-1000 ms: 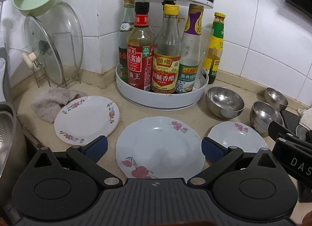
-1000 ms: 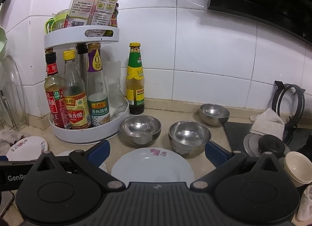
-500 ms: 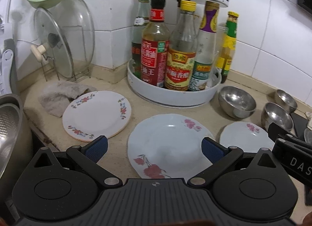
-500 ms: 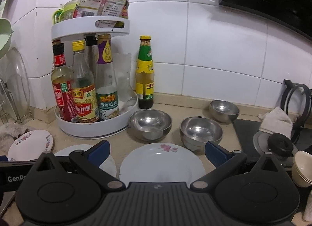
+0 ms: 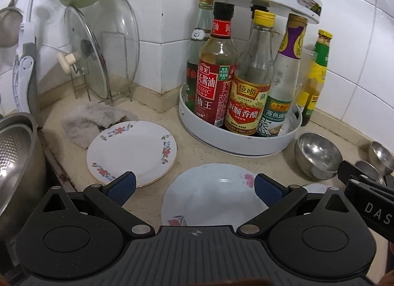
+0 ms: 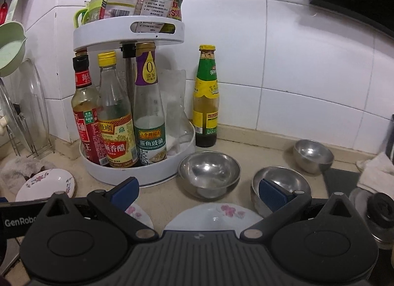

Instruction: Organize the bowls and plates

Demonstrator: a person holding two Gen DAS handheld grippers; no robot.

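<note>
Left gripper [image 5: 194, 187]: jaws wide apart, holding nothing, above the large plate [image 5: 209, 194] at lower centre of the frame. A flower-rimmed plate [image 5: 131, 151] lies on the surface at centre left.

Right gripper [image 6: 197, 191]: jaws wide apart, holding nothing. Small plate [image 6: 214, 214] at lower centre; three steel bowls [image 6: 209, 172] sit across centre right, beside the bottle rack [image 6: 128, 37].

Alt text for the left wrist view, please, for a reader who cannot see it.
The open left gripper hovers over a pale plate with pink flowers on a beige kitchen counter. A floral-rimmed plate lies to its left, a steel bowl to its right. Behind stand a white turntable rack of sauce bottles and a glass lid in a wire stand.
</note>
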